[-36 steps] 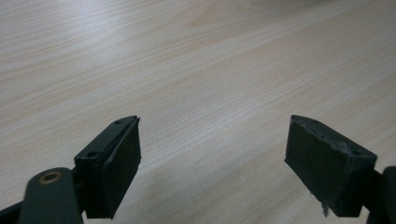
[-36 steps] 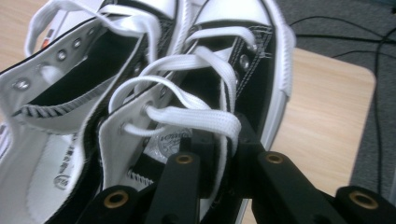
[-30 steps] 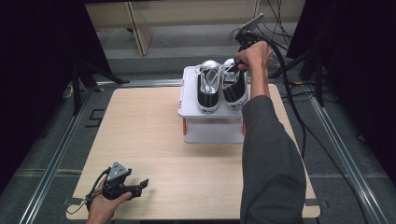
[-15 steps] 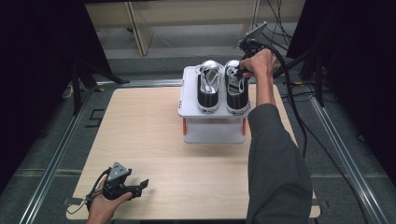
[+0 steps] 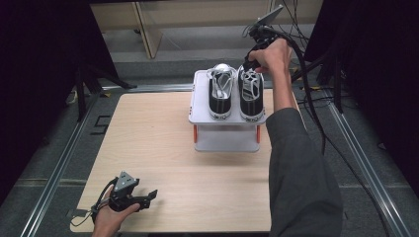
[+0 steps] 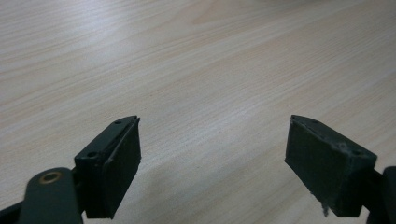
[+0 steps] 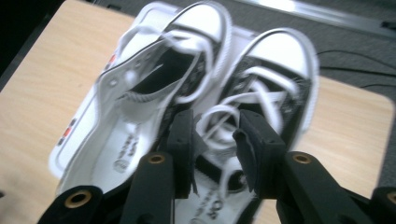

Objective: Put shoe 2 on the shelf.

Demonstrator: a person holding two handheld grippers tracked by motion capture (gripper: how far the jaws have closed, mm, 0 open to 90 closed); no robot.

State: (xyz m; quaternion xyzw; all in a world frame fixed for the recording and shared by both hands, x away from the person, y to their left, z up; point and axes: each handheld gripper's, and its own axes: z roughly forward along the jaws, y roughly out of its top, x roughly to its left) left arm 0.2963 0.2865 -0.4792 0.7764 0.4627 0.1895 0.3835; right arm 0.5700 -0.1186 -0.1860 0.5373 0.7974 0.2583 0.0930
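Two black-and-white sneakers beyond parted jaws

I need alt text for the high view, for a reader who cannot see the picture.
A pair of black and white sneakers stands on a small white rack at the far side of a wooden table; the right gripper hovers at the right shoe's far end. The left gripper rests open at the table's near left corner.

Right claw just opening, part-spread; left claw gapes wide.

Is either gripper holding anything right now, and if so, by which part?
Nothing is held. The right gripper, jaws just opening, hovers over the right shoe without pinching it. The left gripper is open over bare table.
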